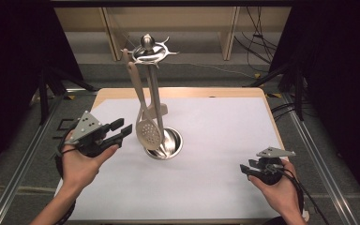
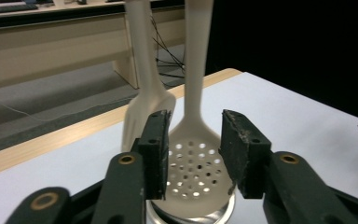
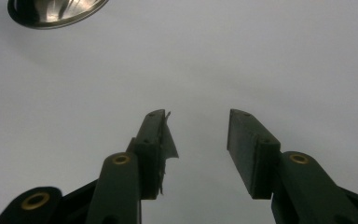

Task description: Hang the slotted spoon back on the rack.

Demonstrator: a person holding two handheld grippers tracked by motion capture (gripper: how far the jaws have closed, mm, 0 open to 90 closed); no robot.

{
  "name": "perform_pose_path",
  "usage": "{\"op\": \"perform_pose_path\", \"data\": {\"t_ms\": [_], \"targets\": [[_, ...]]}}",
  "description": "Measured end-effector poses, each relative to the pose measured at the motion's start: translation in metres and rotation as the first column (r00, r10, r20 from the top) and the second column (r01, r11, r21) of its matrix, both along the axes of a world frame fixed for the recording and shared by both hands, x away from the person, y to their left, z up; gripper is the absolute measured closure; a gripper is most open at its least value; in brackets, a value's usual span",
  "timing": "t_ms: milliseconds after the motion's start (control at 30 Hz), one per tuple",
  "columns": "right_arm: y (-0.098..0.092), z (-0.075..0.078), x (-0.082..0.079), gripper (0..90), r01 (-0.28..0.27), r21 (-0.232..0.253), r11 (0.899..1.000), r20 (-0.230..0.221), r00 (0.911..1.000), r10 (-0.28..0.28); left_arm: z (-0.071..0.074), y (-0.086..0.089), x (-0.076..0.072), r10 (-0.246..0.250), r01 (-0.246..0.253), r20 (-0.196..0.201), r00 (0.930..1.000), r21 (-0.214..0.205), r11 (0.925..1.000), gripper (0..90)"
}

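On metal stand (image 1: 153,79): slotted spoon (image 1: 149,132) & spatula (image 2: 145,100); both grippers open, empty.

A utensil stand (image 1: 153,89) rises at the frame's centre, its round base (image 1: 171,144) resting on a table (image 1: 225,136). A slotted spoon (image 1: 149,130) hangs from the stand's top ring, left of the post, with a spatula (image 1: 158,110) hanging just behind it. The left gripper (image 1: 117,132) sits left of the spoon, close by; the right gripper (image 1: 247,168) sits at lower right, well apart.
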State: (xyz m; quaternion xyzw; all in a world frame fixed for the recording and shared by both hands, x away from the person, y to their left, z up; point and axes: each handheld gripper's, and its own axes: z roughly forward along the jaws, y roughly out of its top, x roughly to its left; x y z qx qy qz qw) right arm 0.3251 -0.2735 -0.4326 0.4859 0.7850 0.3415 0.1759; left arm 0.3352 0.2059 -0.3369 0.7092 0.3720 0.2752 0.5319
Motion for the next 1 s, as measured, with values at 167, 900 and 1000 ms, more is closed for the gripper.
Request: {"op": "perform_pose_path", "data": {"t_ms": [167,900,1000], "targets": [[0.002,0.003,-0.002,56.9,0.009,-0.004,1.0,-0.04,0.9991,-0.009,-0.014,0.018,-0.01,0.04,-0.04,-0.007,0.9992,-0.018,0.999,53.7],[0.0,0.002,0.0,55.6,-0.01,-0.014,1.0,-0.024,0.9997,0.01,-0.073,0.046,-0.026,0.107,-0.108,-0.037,0.9936,-0.025,0.9939,50.7],[-0.002,0.002,0.001,55.4,-0.01,-0.022,1.0,-0.009,0.9999,0.009,-0.072,0.046,-0.025,0.106,-0.107,-0.035,0.9938,-0.03,0.9939,51.2]]}}
